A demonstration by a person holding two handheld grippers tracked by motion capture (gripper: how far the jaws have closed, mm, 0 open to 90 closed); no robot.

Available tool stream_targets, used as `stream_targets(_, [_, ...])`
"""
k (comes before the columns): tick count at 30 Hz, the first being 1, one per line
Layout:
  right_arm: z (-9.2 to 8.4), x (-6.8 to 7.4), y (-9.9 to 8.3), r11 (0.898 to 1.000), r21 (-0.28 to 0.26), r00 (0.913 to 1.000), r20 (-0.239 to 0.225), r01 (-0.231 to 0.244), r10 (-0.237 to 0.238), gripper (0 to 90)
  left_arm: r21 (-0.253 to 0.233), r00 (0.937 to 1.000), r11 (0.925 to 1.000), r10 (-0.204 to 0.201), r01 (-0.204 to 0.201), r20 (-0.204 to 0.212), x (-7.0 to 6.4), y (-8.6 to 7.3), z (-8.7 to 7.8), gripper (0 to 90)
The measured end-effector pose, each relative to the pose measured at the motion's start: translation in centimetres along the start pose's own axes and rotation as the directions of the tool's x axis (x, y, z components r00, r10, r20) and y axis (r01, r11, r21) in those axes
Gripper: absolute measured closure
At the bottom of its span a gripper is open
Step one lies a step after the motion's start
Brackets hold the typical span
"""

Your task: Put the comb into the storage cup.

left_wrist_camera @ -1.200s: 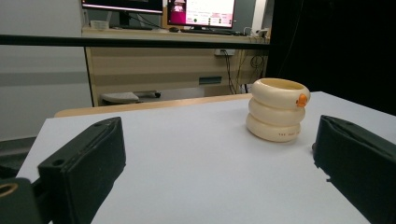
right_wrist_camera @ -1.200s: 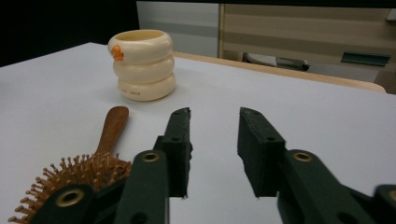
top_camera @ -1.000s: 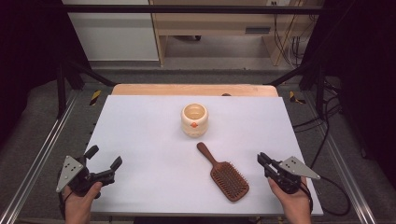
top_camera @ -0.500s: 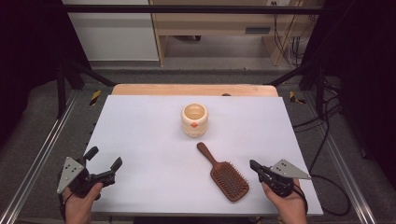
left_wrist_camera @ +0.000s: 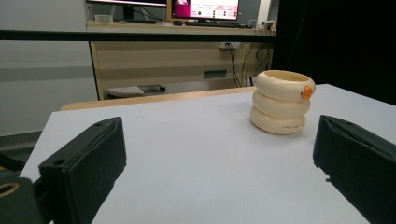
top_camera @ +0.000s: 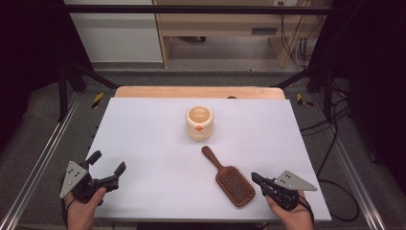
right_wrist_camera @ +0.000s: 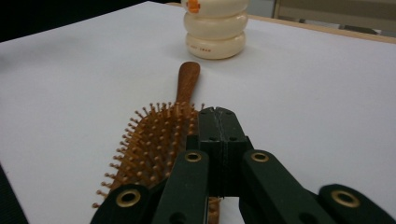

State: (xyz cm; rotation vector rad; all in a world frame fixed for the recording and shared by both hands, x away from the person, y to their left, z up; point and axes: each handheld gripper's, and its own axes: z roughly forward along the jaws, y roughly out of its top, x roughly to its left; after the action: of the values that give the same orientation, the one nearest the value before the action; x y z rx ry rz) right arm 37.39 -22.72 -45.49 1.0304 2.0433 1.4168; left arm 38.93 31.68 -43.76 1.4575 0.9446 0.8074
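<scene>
A wooden hairbrush (top_camera: 230,179) lies bristles up on the white table (top_camera: 143,129), its handle pointing at a cream ringed cup (top_camera: 199,123) with an orange dot. My right gripper (top_camera: 254,177) sits at the front right, shut with nothing between its jaws, its tip right beside the brush head. In the right gripper view the closed jaws (right_wrist_camera: 218,114) overlap the brush head (right_wrist_camera: 154,140), and the cup (right_wrist_camera: 215,32) stands beyond the handle. My left gripper (top_camera: 108,163) rests open at the front left. Its view looks between the jaws (left_wrist_camera: 219,154) at the cup (left_wrist_camera: 281,102).
A wooden strip (top_camera: 198,92) runs along the table's far edge. Metal frame rails (top_camera: 43,158) flank the table on both sides. Cables (top_camera: 330,129) lie on the floor at the right. A desk with monitors (left_wrist_camera: 205,9) stands far behind.
My right gripper has slid left and slightly down, up to the brush head, with its jaws closed together. The left gripper, brush and cup have stayed put.
</scene>
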Motion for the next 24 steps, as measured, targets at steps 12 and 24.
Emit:
stream_targets(12, [-0.1,1.8,-0.2,0.999,0.012,0.9967,-0.075,0.032,-0.031,90.0,0.005,1.0,1.0,-0.001,0.001,0.002,0.1,0.0,0.0,2.9])
stream_targets(24, [-0.2,3.9,-0.7,0.997,0.046,0.989,-0.136,0.064,-0.058,90.0,0.007,1.0,1.0,0.0,0.0,0.002,0.1,-0.1,0.1,2.9])
